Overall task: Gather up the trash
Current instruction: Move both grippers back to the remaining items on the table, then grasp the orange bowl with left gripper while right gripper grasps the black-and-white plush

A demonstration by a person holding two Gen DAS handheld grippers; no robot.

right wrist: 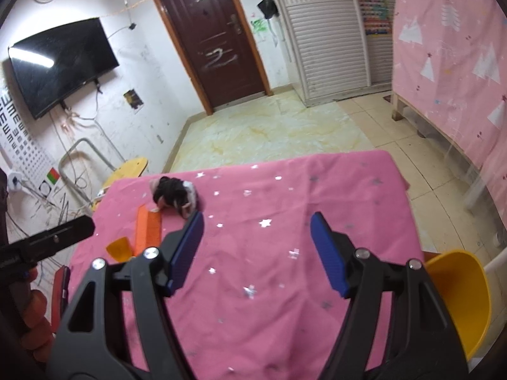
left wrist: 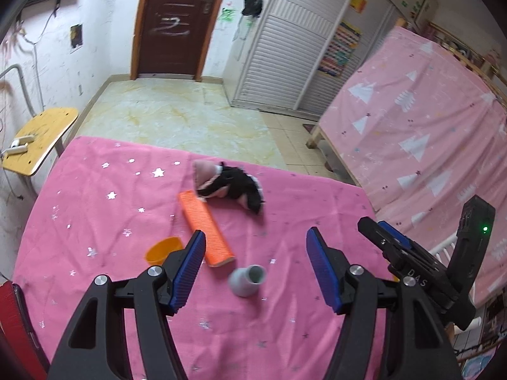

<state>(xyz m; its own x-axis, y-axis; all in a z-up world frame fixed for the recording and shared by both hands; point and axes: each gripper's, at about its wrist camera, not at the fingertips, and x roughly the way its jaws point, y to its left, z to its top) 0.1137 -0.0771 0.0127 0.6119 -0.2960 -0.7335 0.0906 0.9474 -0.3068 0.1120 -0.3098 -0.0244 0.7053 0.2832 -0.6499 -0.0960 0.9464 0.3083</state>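
The left hand-held gripper [left wrist: 253,250] hangs spread and empty over the pink-clothed counter [left wrist: 95,196]; its view alone shows a grey cup [left wrist: 247,280] tipped on its side between the blue pads, an orange block [left wrist: 206,228] at eleven o'clock from it, an orange cup [left wrist: 163,248] at nine, a black and pink cloth bundle [left wrist: 228,185] at twelve; the right hand-held gripper [right wrist: 256,243] is likewise spread with nothing between its pads; only its view shows a yellow bin [right wrist: 459,297] at four o'clock off the counter's edge, and a wall television [right wrist: 60,63] at ten.
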